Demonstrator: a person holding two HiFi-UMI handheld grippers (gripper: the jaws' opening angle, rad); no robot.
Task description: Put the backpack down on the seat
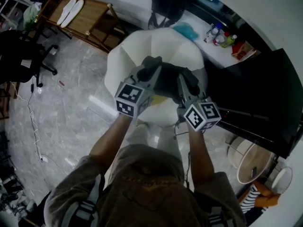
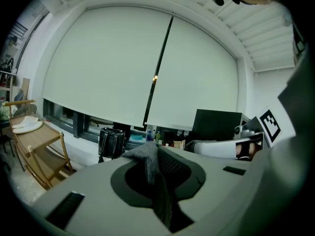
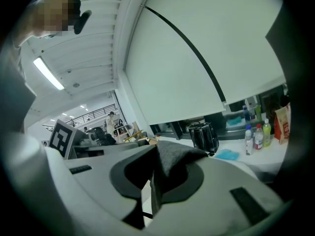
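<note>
As I looked down from the head view, the backpack (image 1: 168, 81) sat between both grippers, over the white seat (image 1: 127, 56). The left gripper (image 1: 150, 73) had its jaws nearly together, pinching the backpack's grey fabric, and the right gripper (image 1: 183, 86) was clamped on it likewise.

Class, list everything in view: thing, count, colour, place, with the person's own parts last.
seat: one, white, centre floor
backpack: one, dark grey, held above the seat
wooden cart: one, brown, upper left
ledge: one, white, far side
black bag: one, black, on the ledge
bottles: several, mixed colours, on the ledge
office chair: one, black, far left
left tongs: one, grey, shut on backpack fabric
right tongs: one, grey, shut on backpack fabric
</note>
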